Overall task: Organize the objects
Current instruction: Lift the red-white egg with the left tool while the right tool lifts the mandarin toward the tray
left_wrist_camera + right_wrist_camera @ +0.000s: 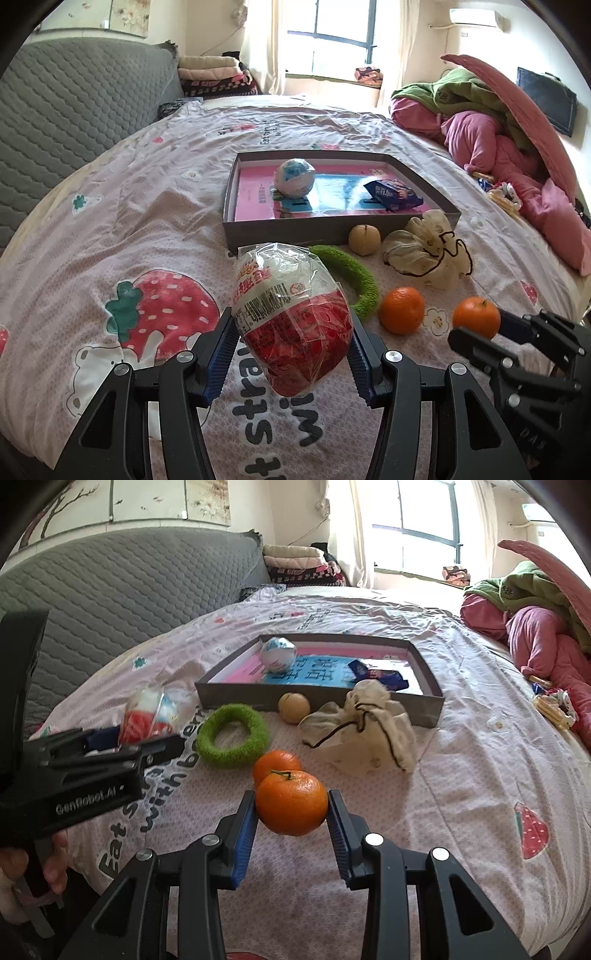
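The left gripper (293,347) clamps a wrapped red-and-white egg toy (291,317) at lower centre of its view, tilted downward over the bedsheet (147,206); the egg's long axis runs from upper left to lower right, white end uppermost. The right gripper (291,812) pinches an orange (291,802) at its sides, stem up, also angled down. Ahead lie a second orange (276,766), a green ring (232,734) and a cloth pouch (369,727), then the shallow box (288,230), open room left of it
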Demonstrator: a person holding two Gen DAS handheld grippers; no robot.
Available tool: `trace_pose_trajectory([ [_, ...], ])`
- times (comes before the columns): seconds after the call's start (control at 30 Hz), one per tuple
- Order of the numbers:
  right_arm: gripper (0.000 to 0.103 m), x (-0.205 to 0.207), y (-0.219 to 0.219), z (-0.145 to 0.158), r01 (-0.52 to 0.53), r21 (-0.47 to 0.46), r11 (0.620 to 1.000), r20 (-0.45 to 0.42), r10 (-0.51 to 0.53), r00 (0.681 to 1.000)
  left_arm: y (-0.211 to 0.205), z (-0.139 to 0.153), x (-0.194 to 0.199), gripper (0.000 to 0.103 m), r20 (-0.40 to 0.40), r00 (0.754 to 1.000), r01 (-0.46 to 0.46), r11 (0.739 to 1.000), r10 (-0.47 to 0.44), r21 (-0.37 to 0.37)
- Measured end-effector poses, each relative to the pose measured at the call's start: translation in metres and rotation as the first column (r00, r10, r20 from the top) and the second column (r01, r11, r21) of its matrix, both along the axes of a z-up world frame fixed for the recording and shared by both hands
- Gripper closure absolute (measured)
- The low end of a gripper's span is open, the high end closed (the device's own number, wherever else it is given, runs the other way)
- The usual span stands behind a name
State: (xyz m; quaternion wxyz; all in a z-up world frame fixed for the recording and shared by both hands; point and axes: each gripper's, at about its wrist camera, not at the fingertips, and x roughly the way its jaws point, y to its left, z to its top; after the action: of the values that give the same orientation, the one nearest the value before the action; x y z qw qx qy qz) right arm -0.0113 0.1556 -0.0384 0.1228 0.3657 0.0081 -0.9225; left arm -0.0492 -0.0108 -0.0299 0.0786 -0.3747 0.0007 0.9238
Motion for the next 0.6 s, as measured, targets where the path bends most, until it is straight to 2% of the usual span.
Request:
trace_pose_trajectory([
  [0.3,0.065,-0.001,0.013,0.004,0.032,-0.038,0.999,-0.007,-0.032,0.999,0.008,0.010,0.011,0.046,-0.044,0.999,0.011,1.000,-0.011,0.001],
  [0.6,0.065,-0.001,0.028,0.018,0.072,-0.037,0.997,-0.050,-0.073,0.996,0.013,0.016,0.016,0.046,-0.069,0.998,0.015,1.000,-0.015,-0.003],
])
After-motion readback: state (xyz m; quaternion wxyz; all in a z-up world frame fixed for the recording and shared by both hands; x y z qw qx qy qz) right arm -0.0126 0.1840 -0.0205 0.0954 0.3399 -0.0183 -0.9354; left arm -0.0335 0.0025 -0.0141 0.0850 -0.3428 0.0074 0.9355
